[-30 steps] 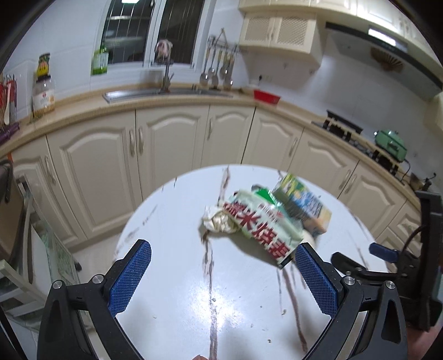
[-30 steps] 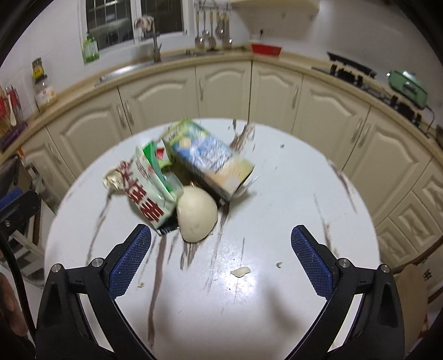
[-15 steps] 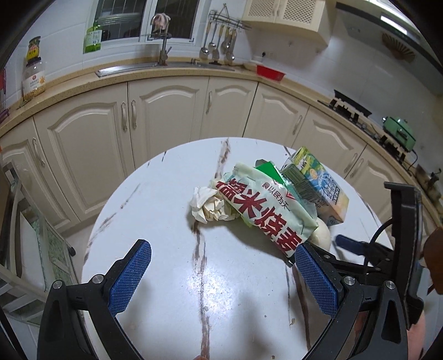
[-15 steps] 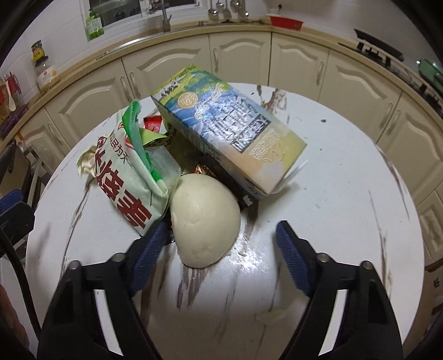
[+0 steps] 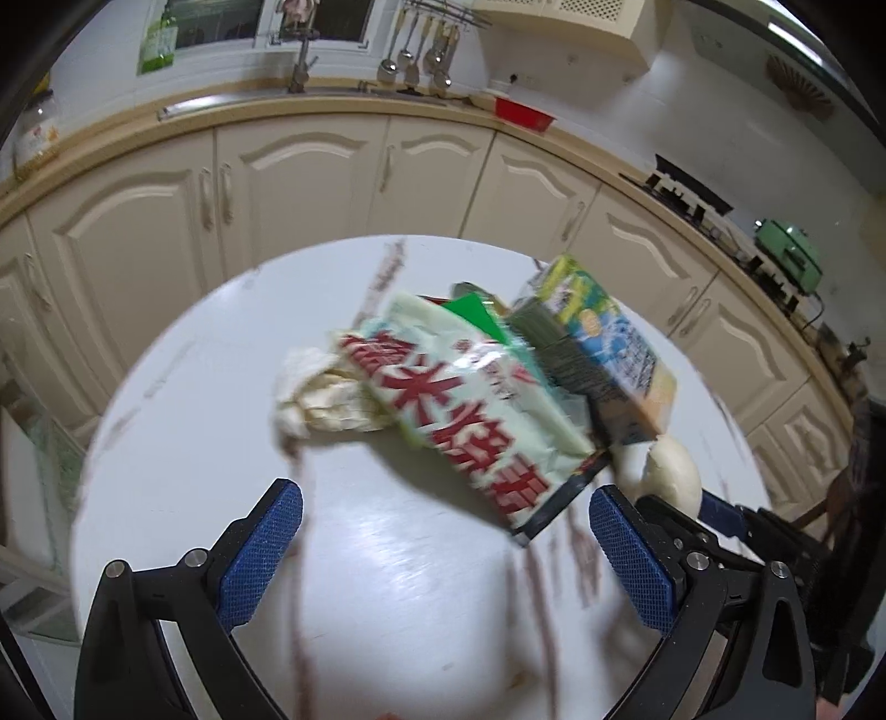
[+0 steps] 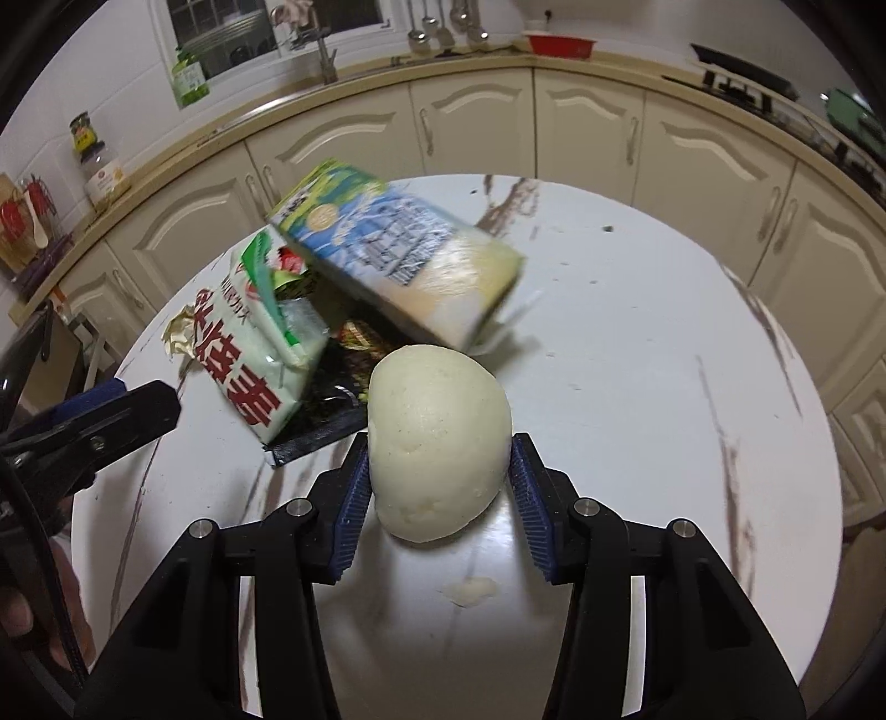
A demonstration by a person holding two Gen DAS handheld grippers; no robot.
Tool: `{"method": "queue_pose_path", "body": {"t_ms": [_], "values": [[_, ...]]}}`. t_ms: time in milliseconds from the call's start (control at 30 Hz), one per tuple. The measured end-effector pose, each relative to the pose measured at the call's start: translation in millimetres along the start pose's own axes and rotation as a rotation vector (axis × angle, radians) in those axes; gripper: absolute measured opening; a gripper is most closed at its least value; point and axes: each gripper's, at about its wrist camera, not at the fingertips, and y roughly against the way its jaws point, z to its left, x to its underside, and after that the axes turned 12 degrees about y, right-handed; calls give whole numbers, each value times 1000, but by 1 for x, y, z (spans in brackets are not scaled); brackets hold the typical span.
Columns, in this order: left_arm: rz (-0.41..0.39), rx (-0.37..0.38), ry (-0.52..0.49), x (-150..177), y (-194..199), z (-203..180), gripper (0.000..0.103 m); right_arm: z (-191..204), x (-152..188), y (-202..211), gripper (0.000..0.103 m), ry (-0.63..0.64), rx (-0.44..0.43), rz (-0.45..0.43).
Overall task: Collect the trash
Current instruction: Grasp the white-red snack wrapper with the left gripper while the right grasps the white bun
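A pile of trash lies on the round white table. It holds a pale green snack bag with red characters, a blue-green carton, a crumpled paper wad and a white steamed bun. My right gripper is shut on the bun, pads on both its sides. My left gripper is open and empty just in front of the snack bag. The bun also shows in the left wrist view.
Cream cabinets and a counter with a sink curve behind the table. A red bowl and a stove sit on the counter. A small white crumb lies on the table near my right gripper.
My right gripper moved in on the bun and closed around it. My left gripper moved closer to the snack bag and stayed open.
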Motion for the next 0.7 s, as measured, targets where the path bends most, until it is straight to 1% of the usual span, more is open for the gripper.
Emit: {"method": "queue_pose_path", "body": {"t_ms": [100, 167, 200, 233, 267, 300, 333, 367, 400, 467, 500, 533, 567, 633, 700], "values": [[5, 0, 23, -9, -19, -5, 94, -11, 0, 7, 46, -17, 10, -8], [11, -3, 48, -15, -31, -4, 87, -16, 0, 10, 46, -25, 13, -13], [17, -6, 65, -20, -39, -5, 85, -17, 0, 11, 46, -27, 14, -14], [22, -8, 77, -21, -44, -4, 79, -18, 0, 12, 46, -29, 14, -16], [32, -9, 92, -24, -51, -2, 71, -19, 1, 12, 46, -30, 13, -17], [45, 0, 109, -29, -58, 0, 66, -20, 1, 13, 46, -30, 12, -18], [57, 11, 126, -33, -65, 2, 59, -21, 1, 13, 46, -30, 11, -19], [62, 22, 134, -35, -68, 4, 55, -22, 1, 13, 46, -32, 8, -19], [60, 43, 138, -39, -71, 4, 52, -22, 2, 13, 46, -33, 6, -20], [49, 65, 127, -44, -74, 5, 35, -24, 3, 13, 46, -36, 4, -20], [45, 73, 126, -47, -76, 6, 31, -25, 4, 13, 46, -37, 4, -21], [41, 77, 126, -48, -78, 7, 23, -25, 4, 13, 46, -40, 3, -21], [36, 83, 127, -50, -79, 8, 18, -26, 6, 14, 46, -42, 3, -21], [25, 106, 122, -55, -79, 11, 13, -26, 6, 15, 46, -46, 4, -22], [9, 108, 99, -54, -78, 14, 10, -27, 7, 19, 46, -49, 5, -27]]}}
